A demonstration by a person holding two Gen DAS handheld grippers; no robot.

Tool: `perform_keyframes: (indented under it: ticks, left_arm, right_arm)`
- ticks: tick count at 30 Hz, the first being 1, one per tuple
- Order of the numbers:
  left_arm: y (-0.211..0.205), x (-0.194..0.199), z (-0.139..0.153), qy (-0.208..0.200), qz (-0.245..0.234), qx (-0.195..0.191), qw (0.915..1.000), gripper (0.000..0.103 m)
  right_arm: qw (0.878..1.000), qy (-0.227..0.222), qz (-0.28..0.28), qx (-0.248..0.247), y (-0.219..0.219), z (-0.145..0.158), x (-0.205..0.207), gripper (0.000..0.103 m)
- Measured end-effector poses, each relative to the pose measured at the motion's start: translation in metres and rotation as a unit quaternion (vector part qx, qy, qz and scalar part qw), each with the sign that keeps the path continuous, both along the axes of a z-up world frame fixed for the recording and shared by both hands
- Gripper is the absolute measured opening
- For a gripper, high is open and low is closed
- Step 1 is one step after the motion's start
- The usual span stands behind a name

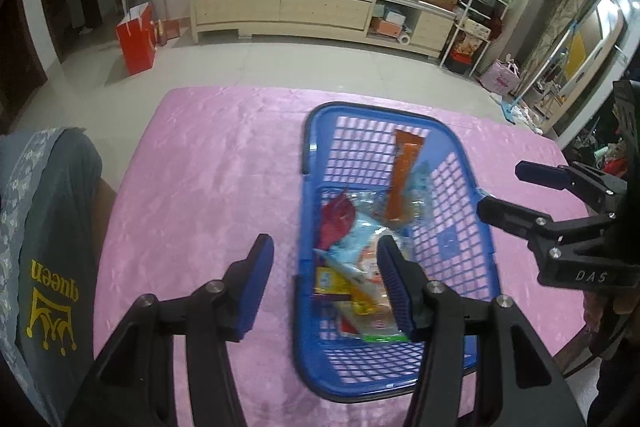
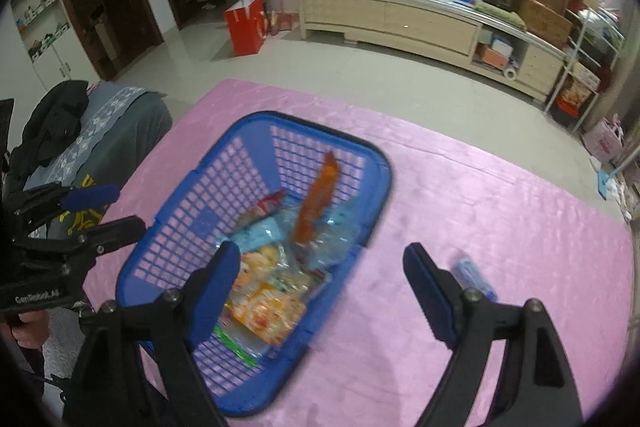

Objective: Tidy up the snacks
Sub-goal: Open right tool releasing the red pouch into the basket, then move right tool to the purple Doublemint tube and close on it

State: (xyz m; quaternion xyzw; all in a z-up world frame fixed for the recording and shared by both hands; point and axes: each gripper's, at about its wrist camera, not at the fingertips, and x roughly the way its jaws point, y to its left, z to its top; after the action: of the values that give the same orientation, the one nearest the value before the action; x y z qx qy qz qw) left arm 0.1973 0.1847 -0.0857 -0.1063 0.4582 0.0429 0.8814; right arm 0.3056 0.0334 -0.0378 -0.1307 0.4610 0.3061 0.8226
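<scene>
A blue plastic basket (image 1: pixel 308 155) (image 2: pixel 384 187) sits on the pink tablecloth (image 1: pixel 200 167) and holds several snack packets. A long orange packet (image 1: pixel 404 171) (image 2: pixel 318 199) leans against its far wall, and a red packet (image 1: pixel 338 223) and a yellow-orange packet (image 2: pixel 264 311) lie on its floor. My left gripper (image 1: pixel 326 287) (image 2: pixel 112 211) hovers open over the basket's left rim with nothing between its pads. My right gripper (image 2: pixel 320 287) (image 1: pixel 512 193) stands wide open over the basket's right rim, holding nothing. A small blue-and-white packet (image 2: pixel 472 273) lies on the cloth right of the basket.
A chair draped with a grey garment (image 1: pixel 52 227) (image 2: pixel 112 131) stands against the table's left side. Beyond the table's far edge are tiled floor, a red bag (image 1: pixel 136 39) and a long pale cabinet (image 1: pixel 304 11). Bare cloth lies left and right of the basket.
</scene>
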Motion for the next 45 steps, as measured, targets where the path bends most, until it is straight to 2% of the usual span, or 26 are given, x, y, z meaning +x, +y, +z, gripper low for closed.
perform_keyframes:
  ticks: [5,12,16,20,22,24,26,27,32,37,41,45]
  left_arm:
    - [-0.03,0.01,0.01,-0.01,-0.019,0.011,0.9997,0.077]
    - [-0.054,0.035,0.003,0.0,-0.045,0.019,0.9988,0.077]
    - [-0.056,0.054,-0.007,0.011,-0.038,0.004,0.9992,0.077]
    - [-0.064,0.071,-0.018,0.018,-0.028,0.015,0.9993,0.077]
    - [-0.067,0.079,-0.025,0.022,-0.031,0.02,0.9991,0.087]
    - [-0.071,0.084,-0.03,0.027,-0.036,0.03,0.9985,0.091]
    - [-0.072,0.091,-0.035,0.034,-0.032,0.038,0.9982,0.102]
    - [-0.073,0.094,-0.038,0.033,-0.03,0.038,0.9983,0.103]
    - [-0.069,0.105,-0.046,0.04,-0.024,0.031,0.9984,0.103]
    - [-0.062,0.114,-0.059,0.059,-0.01,0.004,0.9982,0.103]
    - [-0.06,0.118,-0.068,0.071,0.0,0.008,0.9975,0.103]
    - [-0.062,0.122,-0.072,0.076,0.0,0.011,0.997,0.103]
  right_arm:
    - [1.0,-0.009,-0.02,0.002,-0.034,0.01,0.009,0.087]
    - [0.999,-0.03,-0.04,-0.015,-0.066,0.009,0.019,0.087]
    - [0.999,-0.019,-0.043,-0.023,-0.083,-0.004,0.032,0.087]
    - [0.998,-0.003,-0.053,-0.034,-0.096,-0.021,0.046,0.087]
    - [0.998,0.005,-0.056,-0.033,-0.102,-0.029,0.05,0.087]
    - [0.998,0.01,-0.057,-0.033,-0.107,-0.038,0.055,0.087]
    - [0.998,0.014,-0.059,-0.035,-0.111,-0.044,0.058,0.087]
    - [0.997,0.016,-0.06,-0.035,-0.113,-0.048,0.06,0.087]
    - [0.996,0.023,-0.069,-0.049,-0.121,-0.067,0.074,0.087]
    - [0.996,0.019,-0.062,-0.064,-0.123,-0.086,0.086,0.087]
    - [0.995,0.044,-0.051,-0.069,-0.121,-0.108,0.096,0.087]
    - [0.994,0.051,-0.045,-0.08,-0.122,-0.128,0.105,0.087]
